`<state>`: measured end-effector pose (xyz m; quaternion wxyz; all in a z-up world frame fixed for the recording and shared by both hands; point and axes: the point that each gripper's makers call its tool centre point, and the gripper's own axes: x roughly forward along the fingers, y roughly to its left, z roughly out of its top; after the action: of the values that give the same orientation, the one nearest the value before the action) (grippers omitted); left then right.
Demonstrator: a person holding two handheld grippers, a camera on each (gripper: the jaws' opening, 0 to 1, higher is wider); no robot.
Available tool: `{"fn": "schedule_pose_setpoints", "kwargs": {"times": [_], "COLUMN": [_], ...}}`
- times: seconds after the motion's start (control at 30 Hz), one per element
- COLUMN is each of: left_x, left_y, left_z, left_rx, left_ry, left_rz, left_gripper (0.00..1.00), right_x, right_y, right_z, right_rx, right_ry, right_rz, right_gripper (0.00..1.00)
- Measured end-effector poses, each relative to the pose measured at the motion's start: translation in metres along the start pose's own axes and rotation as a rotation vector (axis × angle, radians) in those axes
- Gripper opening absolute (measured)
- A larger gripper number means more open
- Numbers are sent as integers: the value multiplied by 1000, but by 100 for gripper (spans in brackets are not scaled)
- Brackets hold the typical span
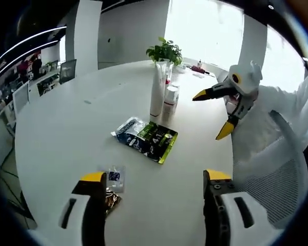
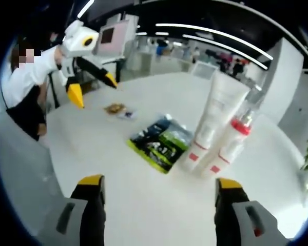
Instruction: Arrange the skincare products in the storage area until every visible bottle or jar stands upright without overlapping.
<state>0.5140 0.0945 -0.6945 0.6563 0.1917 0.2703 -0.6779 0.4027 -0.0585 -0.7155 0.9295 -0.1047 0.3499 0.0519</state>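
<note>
On the round white desk (image 1: pixel 66 128), two containers are standing upright side by side, long axes vertical: one tall white squeeze tube (image 1: pixel 158 89) resting on its cap, and one shorter white bottle with a red collar (image 1: pixel 170 96), just beside it on its far right in the left claw's view. One green-and-black flat packet (image 1: pixel 146 137) is lying near them, and two small sachets (image 1: pixel 113 184) are lying near the left claw (image 1: pixel 154 192). One leafy potted plant (image 1: pixel 165 50) is sitting far behind. Both the left claw and the right claw (image 2: pixel 159 197) are hovering spread wide, gripping nothing and touching nothing.
</note>
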Motion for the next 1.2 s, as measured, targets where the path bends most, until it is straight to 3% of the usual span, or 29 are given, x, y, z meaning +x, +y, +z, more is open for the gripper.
{"fn": "schedule_pose_setpoints", "kwargs": {"times": [0.37, 0.67, 0.83, 0.9, 0.97, 1.0, 1.1, 1.2], "left_x": [-12, -16, -24, -25, -29, -30, -30, -29], "left_y": [7, 2, 0, 2, 16, 18, 8, 7], "left_z": [8, -2, -3, -5, -7, -5, -7, -13], "left_rx": [18, 0, -13, -13, -17, -23, -29, -19], "left_ry": [-69, -40, -63, -61, -61, -78, -77, -49], "left_rz": [45, 42, 60, 81, 166, 179, 128, 133], "left_gripper": [83, 93, 99, 99, 99, 99, 99, 99], "right_x": [-11, -20, -26, -27, -28, -28, -29, -30], "right_y": [-4, -3, -5, -4, -3, -3, -3, -4], "right_z": [1, 1, 5, 6, 6, 6, 7, 7], "right_rx": [34, 66, 74, 77, 76, 77, 79, 85], "right_ry": [-20, -37, -53, -58, -57, -59, -64, -66], "right_rz": [-8, -3, -23, -24, -24, -25, -29, -29], "right_gripper": [95, 99, 99, 99, 99, 99, 99, 99]}}
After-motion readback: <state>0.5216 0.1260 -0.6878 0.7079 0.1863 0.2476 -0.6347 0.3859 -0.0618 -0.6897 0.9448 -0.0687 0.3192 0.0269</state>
